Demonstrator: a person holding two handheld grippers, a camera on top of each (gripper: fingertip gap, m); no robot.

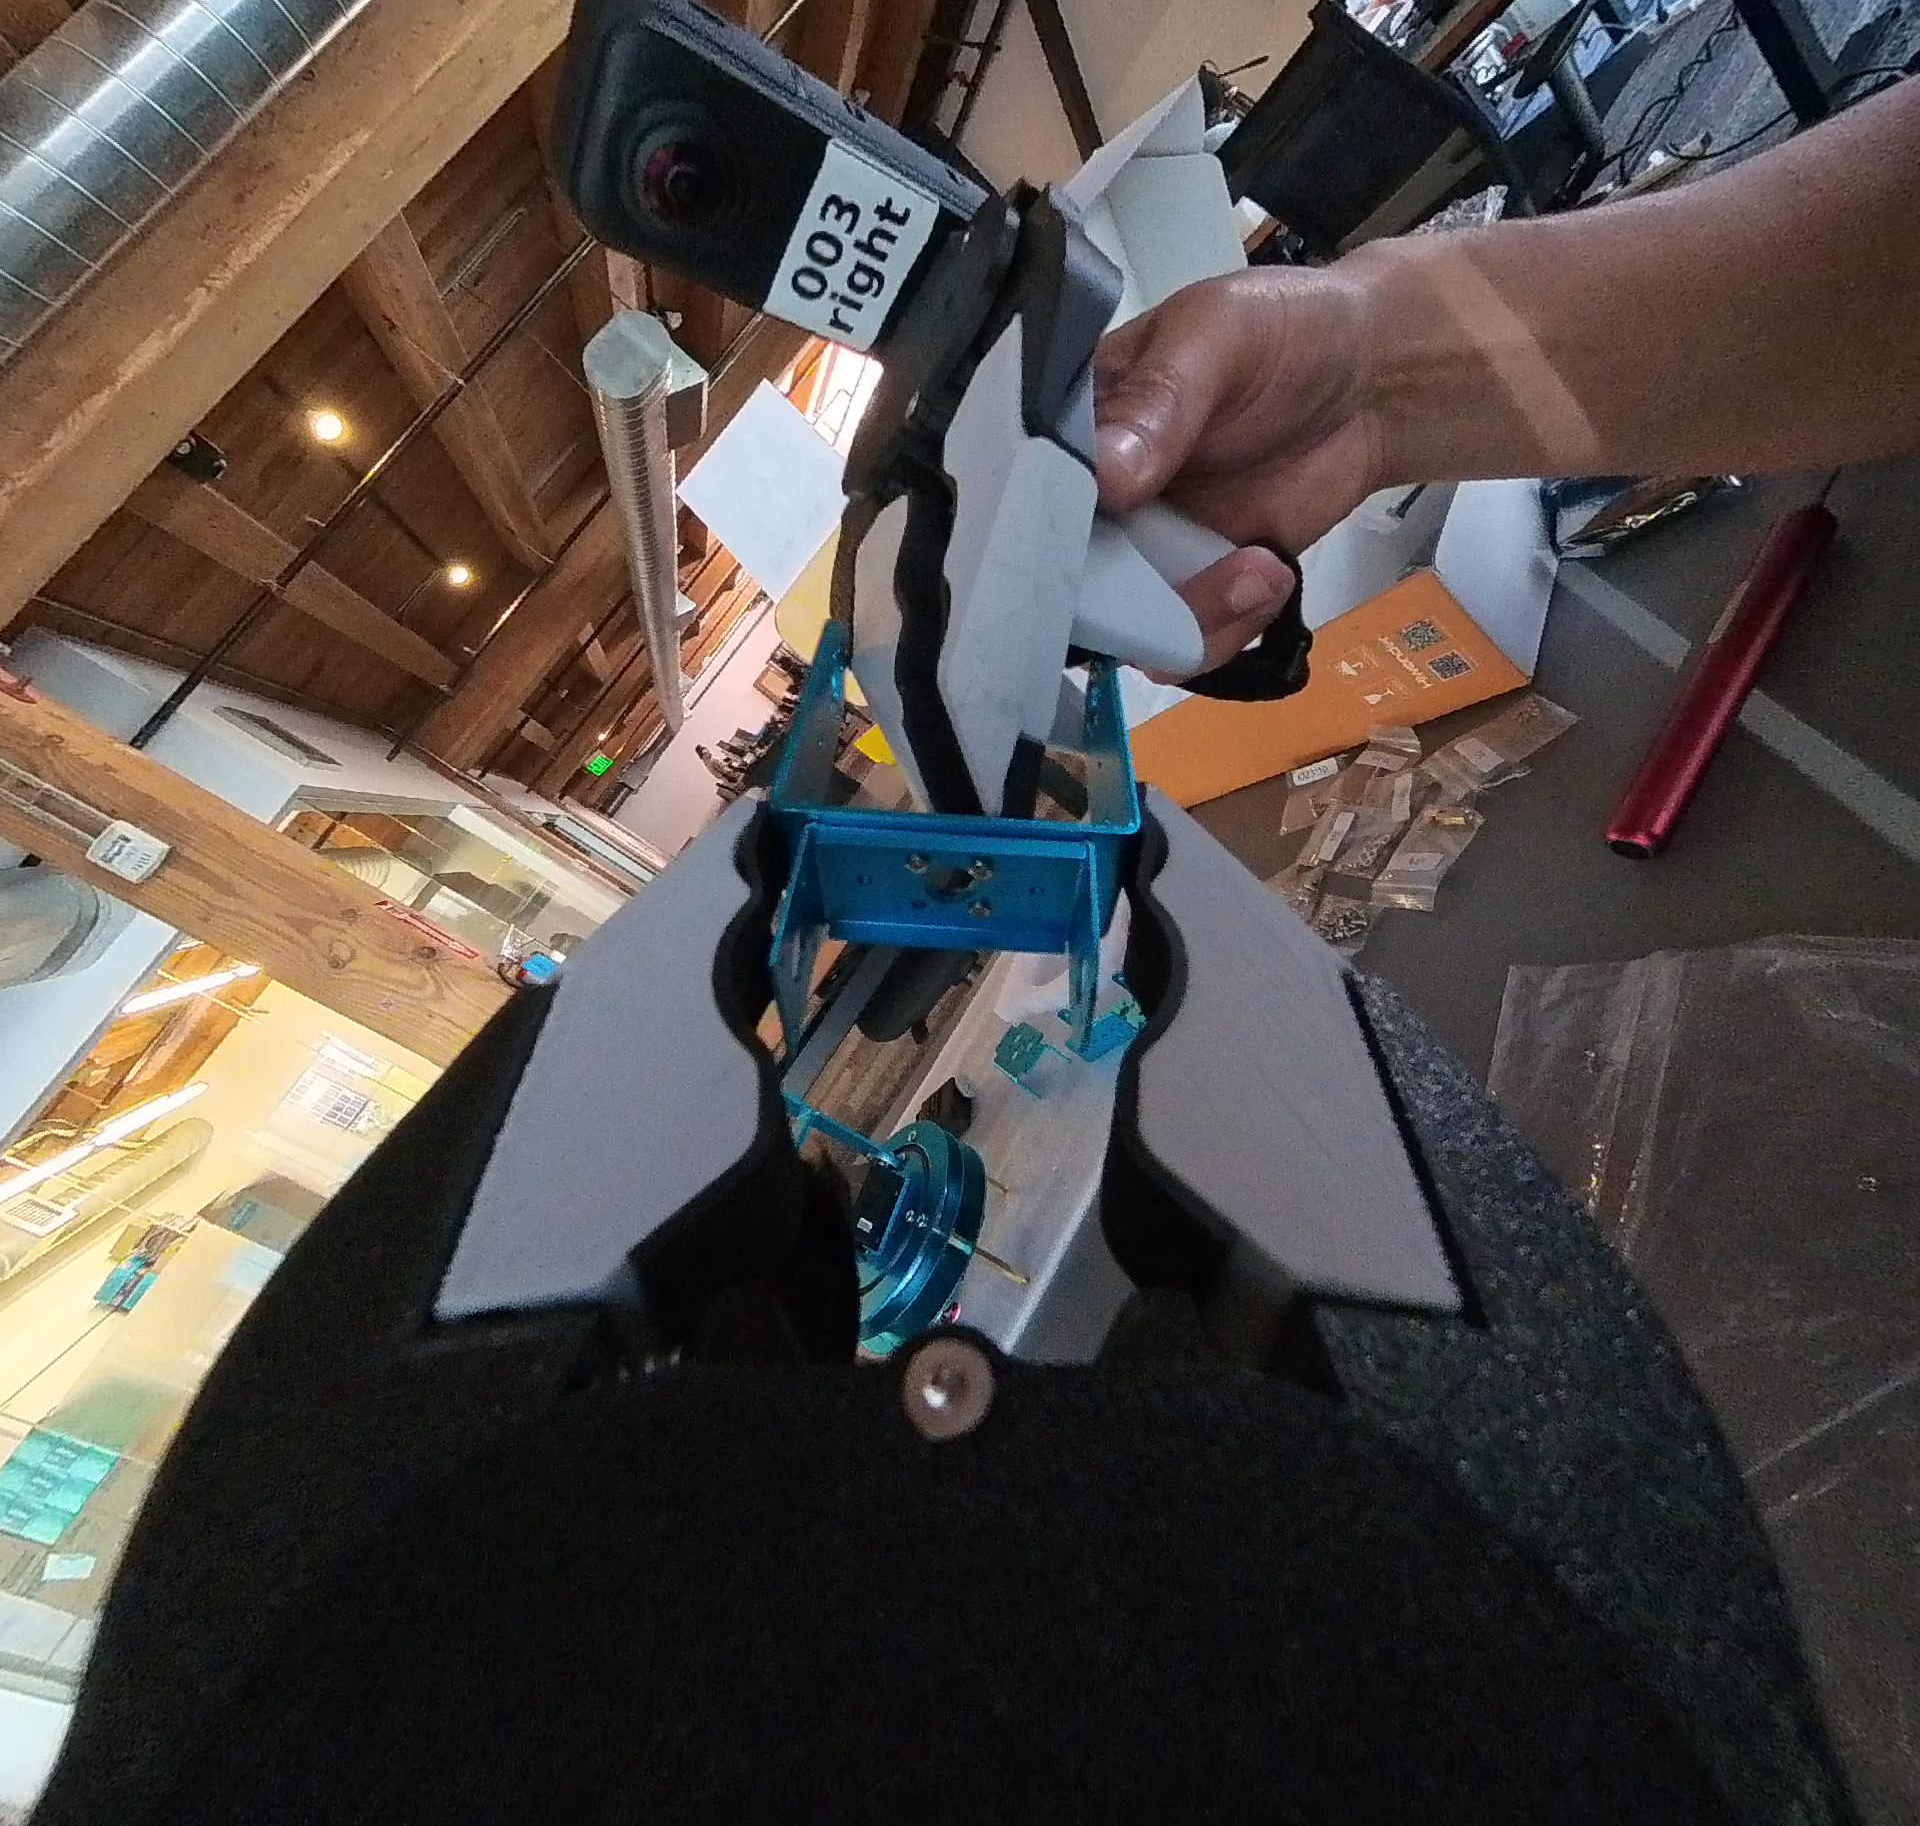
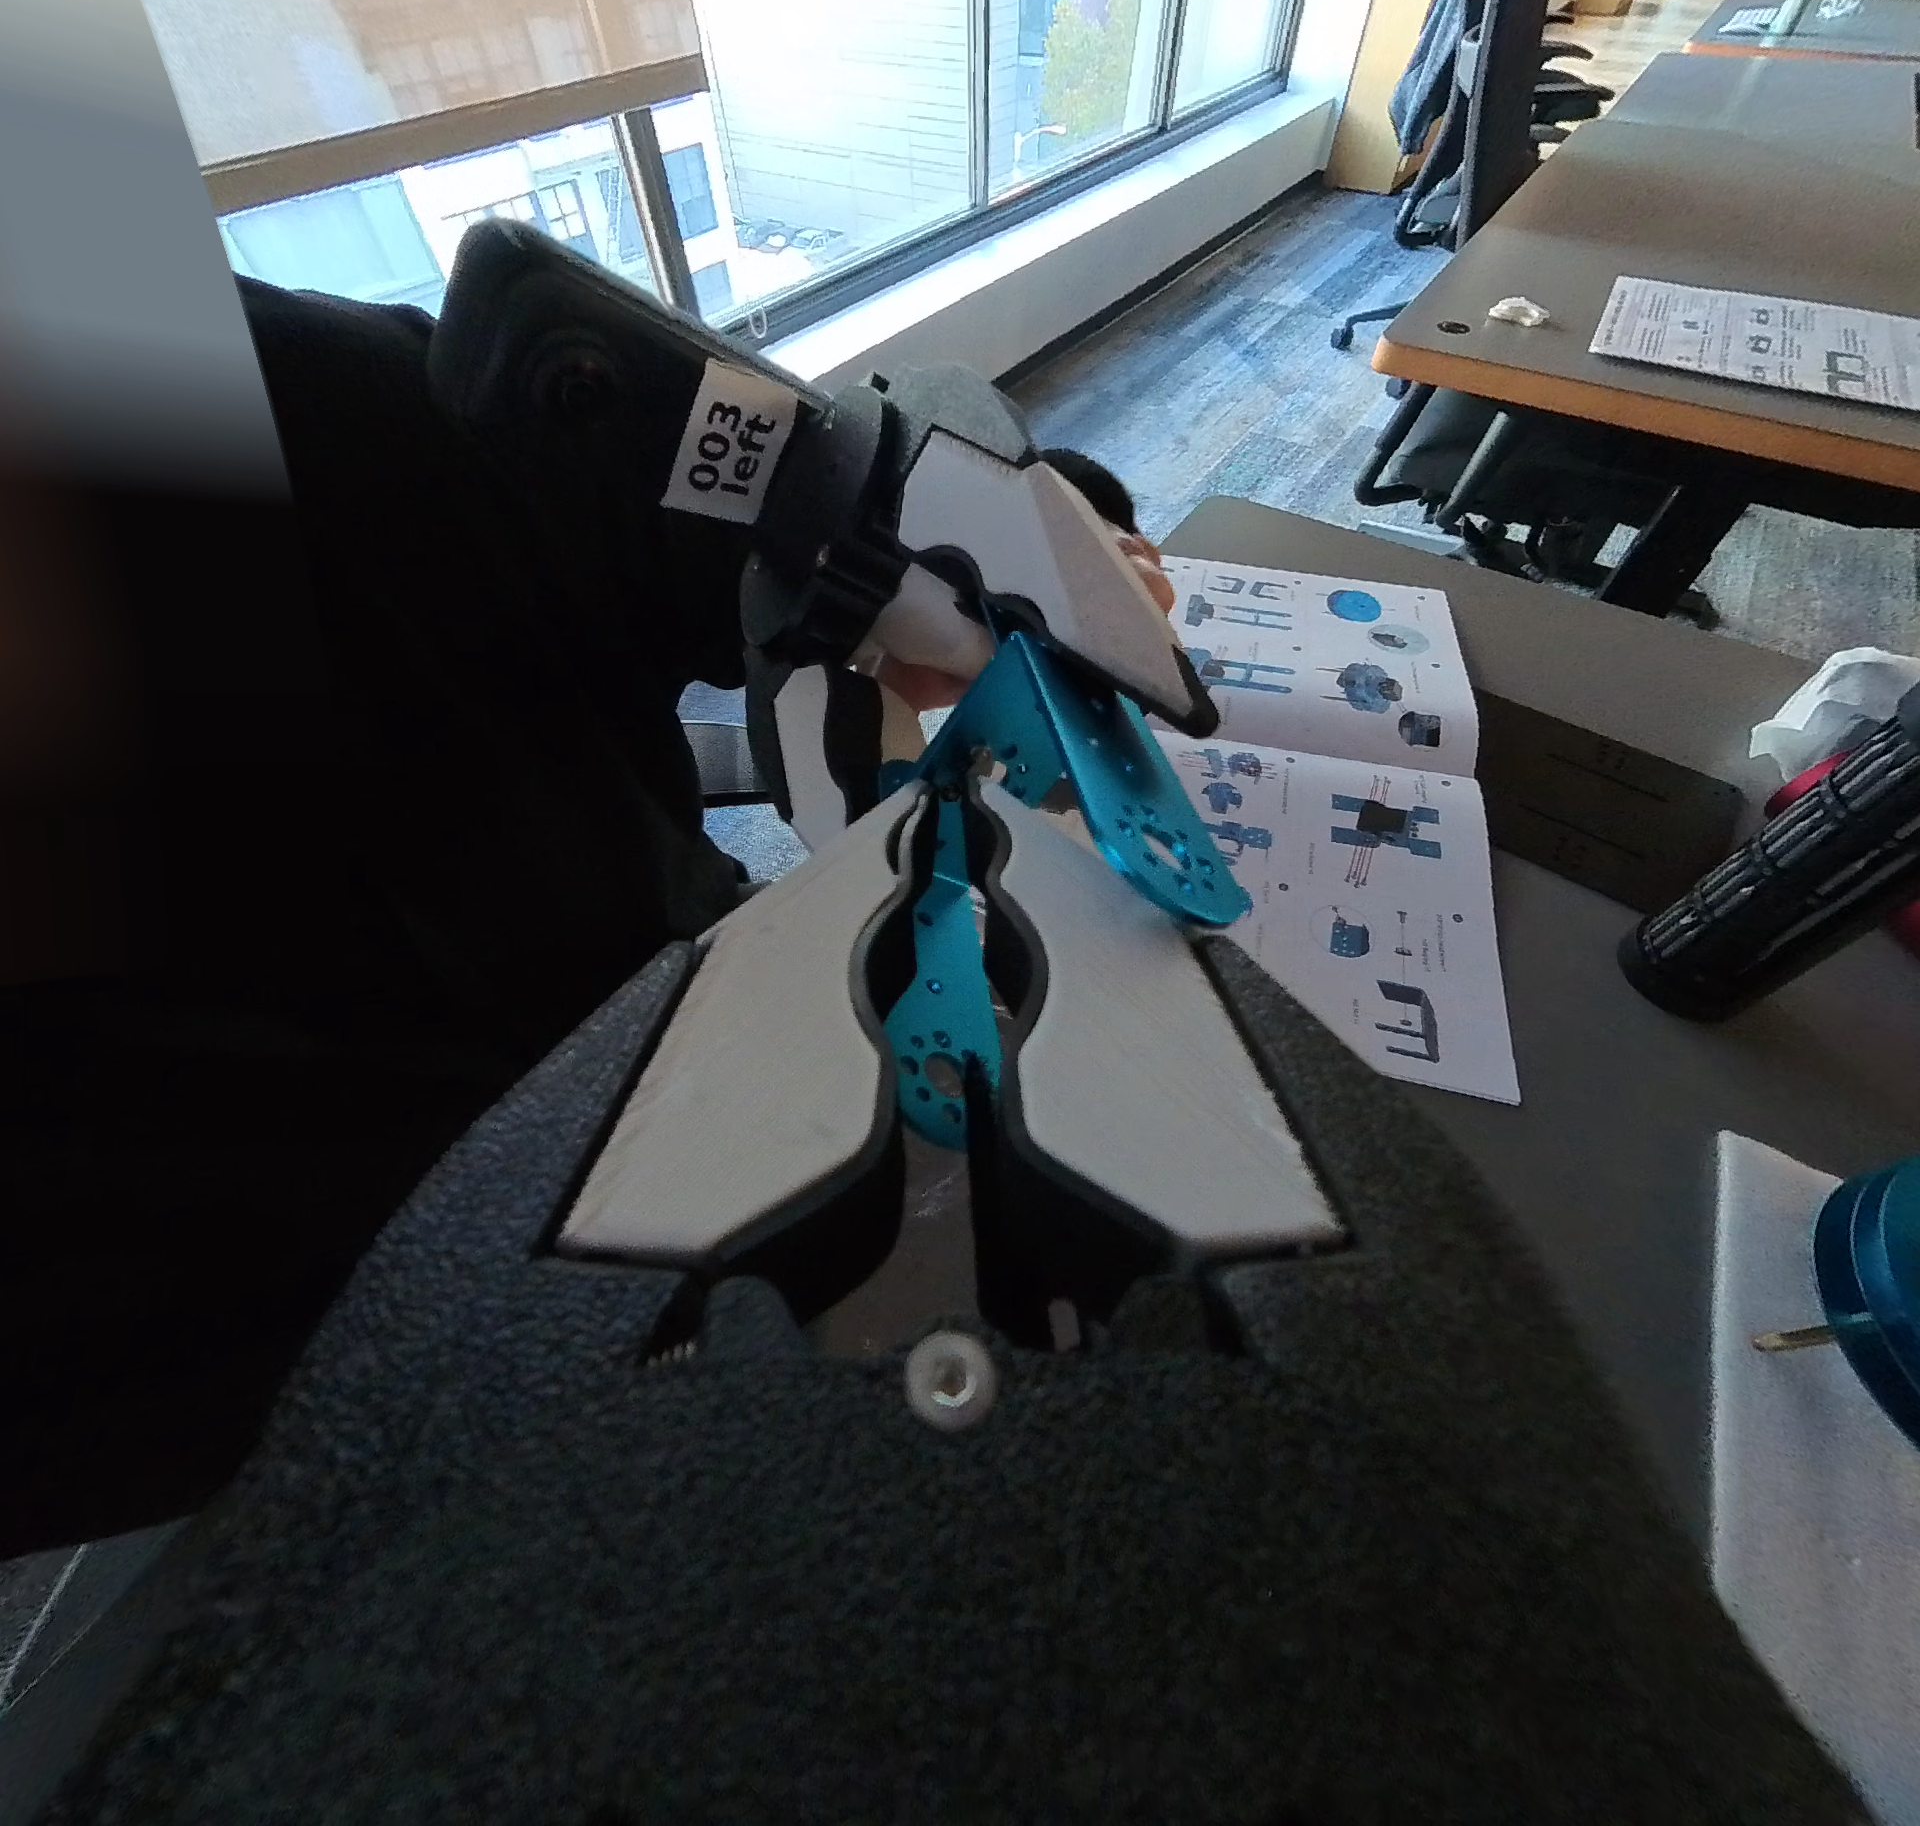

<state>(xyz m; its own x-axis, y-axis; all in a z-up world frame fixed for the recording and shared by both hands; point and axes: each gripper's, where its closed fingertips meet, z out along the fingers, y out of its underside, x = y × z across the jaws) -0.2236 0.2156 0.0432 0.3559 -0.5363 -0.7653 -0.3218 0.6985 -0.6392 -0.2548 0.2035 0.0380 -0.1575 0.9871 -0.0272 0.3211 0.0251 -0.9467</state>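
Note:
A blue metal bracket assembly (image 1: 935, 883) of two U-shaped pieces joined back to back is held in the air between both grippers. My left gripper (image 1: 951, 841) is shut on its two outer sides. My right gripper (image 1: 966, 779), held by a bare hand (image 1: 1247, 405), reaches down into its upper U. In the right wrist view my right gripper (image 2: 945, 794) is shut on one flat, hole-drilled arm of the bracket (image 2: 1122, 810). The left gripper (image 2: 1013, 737) clamps the same part from the far side.
Below lie a blue wheel (image 1: 925, 1226) on white foam (image 2: 1766, 1413), small blue brackets (image 1: 1023, 1054), bagged screws (image 1: 1382, 820), an orange box (image 1: 1330, 696), a red tube (image 1: 1714, 685), a clear plastic bag (image 1: 1714, 1101). An open instruction booklet (image 2: 1351, 841) and a black ribbed cylinder (image 2: 1766, 872) lie on the grey table (image 2: 1558, 1205).

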